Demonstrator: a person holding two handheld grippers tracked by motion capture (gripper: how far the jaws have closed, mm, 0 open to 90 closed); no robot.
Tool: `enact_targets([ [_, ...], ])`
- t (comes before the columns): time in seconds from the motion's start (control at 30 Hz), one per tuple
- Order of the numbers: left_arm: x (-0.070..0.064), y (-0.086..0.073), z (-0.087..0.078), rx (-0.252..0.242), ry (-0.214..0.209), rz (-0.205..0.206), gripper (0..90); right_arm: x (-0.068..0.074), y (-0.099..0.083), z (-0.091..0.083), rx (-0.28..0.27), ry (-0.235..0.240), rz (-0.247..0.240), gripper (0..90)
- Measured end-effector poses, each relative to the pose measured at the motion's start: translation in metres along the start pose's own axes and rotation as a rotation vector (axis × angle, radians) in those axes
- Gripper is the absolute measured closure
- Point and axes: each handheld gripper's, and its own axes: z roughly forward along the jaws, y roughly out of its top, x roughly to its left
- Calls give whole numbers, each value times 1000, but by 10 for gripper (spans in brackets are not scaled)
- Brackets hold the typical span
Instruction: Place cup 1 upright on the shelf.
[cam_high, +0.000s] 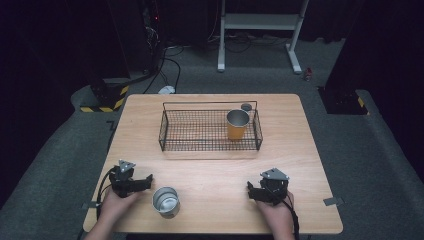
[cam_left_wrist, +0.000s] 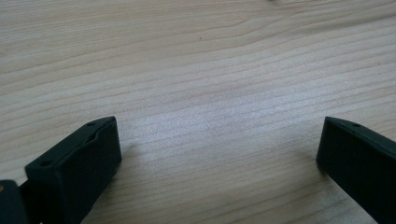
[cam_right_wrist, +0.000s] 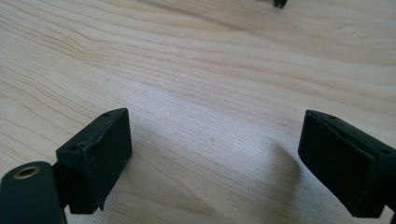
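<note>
Table (cam_high: 210, 165): light wood, visible grain, rectangular
Basket (cam_high: 172, 131): black wire, shallow, rectangular, at the table's far centre
Orange cup (cam_high: 236, 125): upright inside the basket's right end, metal rim, open top
Dark disc (cam_high: 246, 106): small, round, on the table just behind the basket's far right corner
Silver cup (cam_high: 166, 201): metal, upright, open top, shiny inside, near the front edge, just right of the left gripper
Left gripper (cam_high: 146, 181): held in the left hand (cam_high: 116, 202), low over the table at front left, jaws spread wide, nothing between them
Right gripper (cam_high: 251, 190): held in the right hand (cam_high: 274, 211), at front right, jaws spread wide over bare wood, well apart from the silver cup
</note>
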Motion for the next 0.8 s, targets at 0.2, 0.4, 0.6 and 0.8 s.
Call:
enact_targets([
  [0.2, -2, -1, -1, -6, 8, 16, 7, -2, 0, 1, 21, 15, 20, 107],
  [0.4, -1, -3, -3, -7, -26, 32, 21, -2, 0, 1, 20, 15, 26, 109],
  [0.6, 2, -2, -4, 11, -55, 56, 25, -2, 1, 1, 20, 15, 22, 109],
  [0.8, 0, 0, -5, 18, -111, 86, 6, -1, 1, 2, 21, 12, 30, 109],
])
